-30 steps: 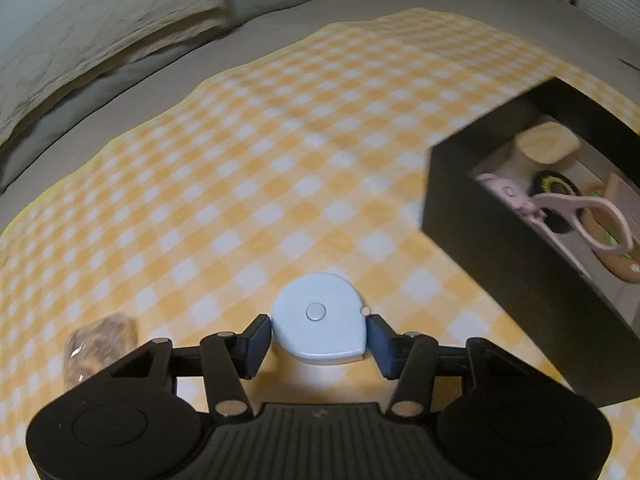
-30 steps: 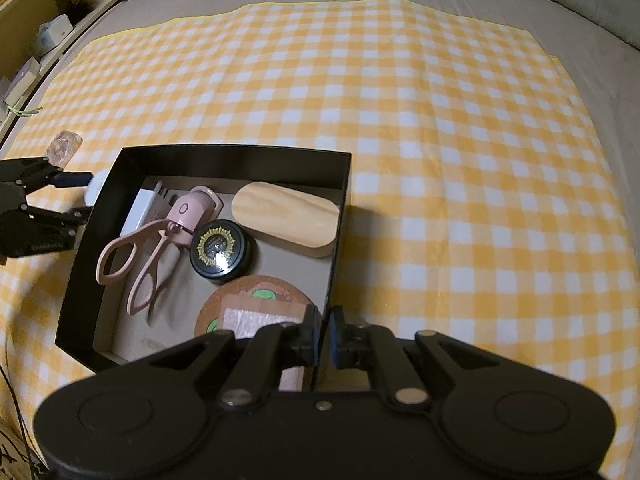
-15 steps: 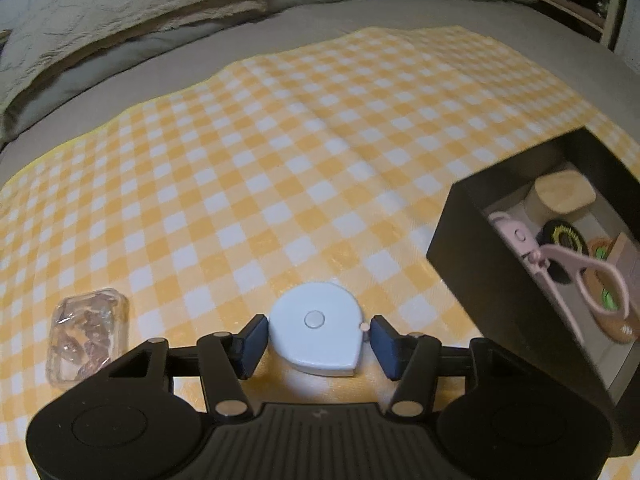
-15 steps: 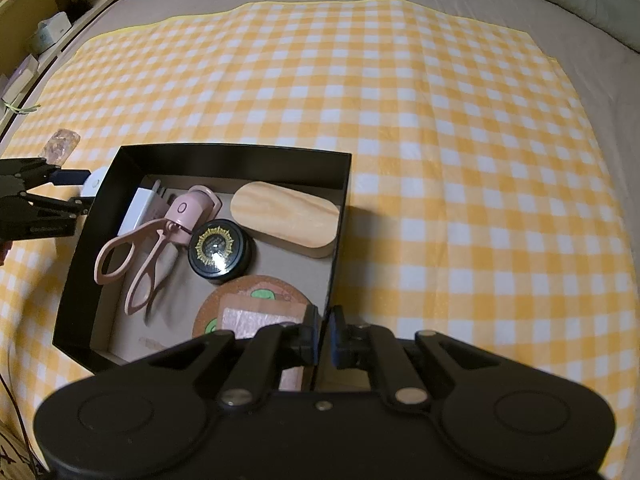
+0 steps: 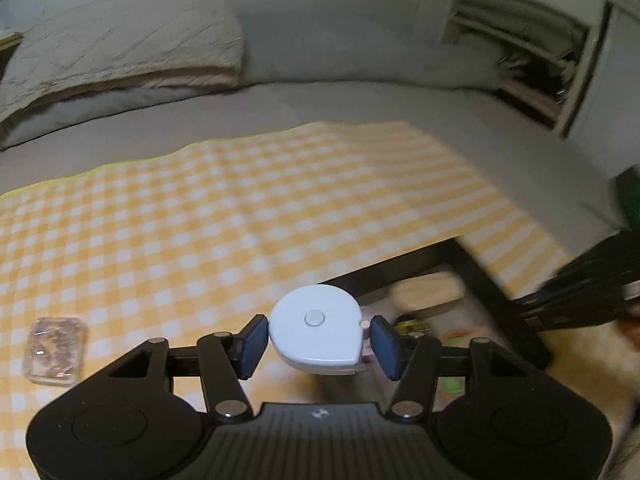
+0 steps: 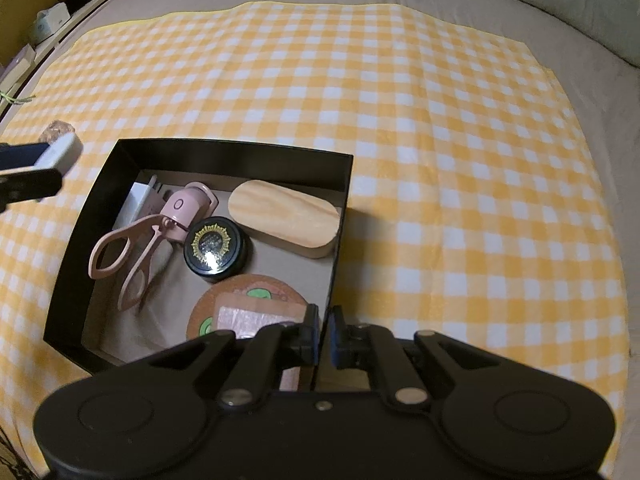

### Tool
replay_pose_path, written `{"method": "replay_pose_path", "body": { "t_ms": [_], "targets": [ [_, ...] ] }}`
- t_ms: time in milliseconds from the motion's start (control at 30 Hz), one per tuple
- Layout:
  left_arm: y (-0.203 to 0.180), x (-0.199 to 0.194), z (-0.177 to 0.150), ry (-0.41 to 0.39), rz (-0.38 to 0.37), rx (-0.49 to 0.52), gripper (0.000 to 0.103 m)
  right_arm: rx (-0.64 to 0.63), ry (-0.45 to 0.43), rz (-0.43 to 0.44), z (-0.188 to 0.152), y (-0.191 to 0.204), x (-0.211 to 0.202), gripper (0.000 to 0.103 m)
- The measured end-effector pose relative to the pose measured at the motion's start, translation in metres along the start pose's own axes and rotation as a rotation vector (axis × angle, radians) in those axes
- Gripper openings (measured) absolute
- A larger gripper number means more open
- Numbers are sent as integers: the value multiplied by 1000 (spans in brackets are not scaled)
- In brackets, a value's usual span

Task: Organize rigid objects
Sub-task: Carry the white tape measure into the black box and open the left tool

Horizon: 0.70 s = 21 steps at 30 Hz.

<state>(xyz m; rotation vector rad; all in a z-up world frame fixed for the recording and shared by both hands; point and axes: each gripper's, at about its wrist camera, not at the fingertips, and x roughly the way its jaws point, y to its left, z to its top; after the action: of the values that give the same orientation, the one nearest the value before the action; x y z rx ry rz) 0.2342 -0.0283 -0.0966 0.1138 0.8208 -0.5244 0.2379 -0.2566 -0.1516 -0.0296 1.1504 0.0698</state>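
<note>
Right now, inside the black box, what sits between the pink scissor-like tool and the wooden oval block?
A round black tin with a gold emblem, seen in the right wrist view between the pink tool and wooden block.

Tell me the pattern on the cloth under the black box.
Yellow-and-white check cloth, clearest in the right wrist view around the box.

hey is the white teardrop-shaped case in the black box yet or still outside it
Outside. The white teardrop-shaped case is gripped between the left gripper pads, held in the air beyond the open black box's left wall, not among its contents.
</note>
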Motion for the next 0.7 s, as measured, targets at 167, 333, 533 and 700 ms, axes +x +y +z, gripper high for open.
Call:
{"method": "replay_pose_path", "body": {
  "t_ms": [167,333,533,700],
  "targets": [
    [-35,-18,5,-14,-110,6,57,-5,-10,-14,-3,7,2,5],
    [-73,-12,-1,72,-197,58,56,-16,-11,-23,-6,12,2,5],
    [-98,6,-16,167,-199,129,56,-30,-11,-34,-6,15,3,5],
    [-96,21,-23,219,-158,132,57,-8,-6,-22,-6,14,2,5]
  ]
}}
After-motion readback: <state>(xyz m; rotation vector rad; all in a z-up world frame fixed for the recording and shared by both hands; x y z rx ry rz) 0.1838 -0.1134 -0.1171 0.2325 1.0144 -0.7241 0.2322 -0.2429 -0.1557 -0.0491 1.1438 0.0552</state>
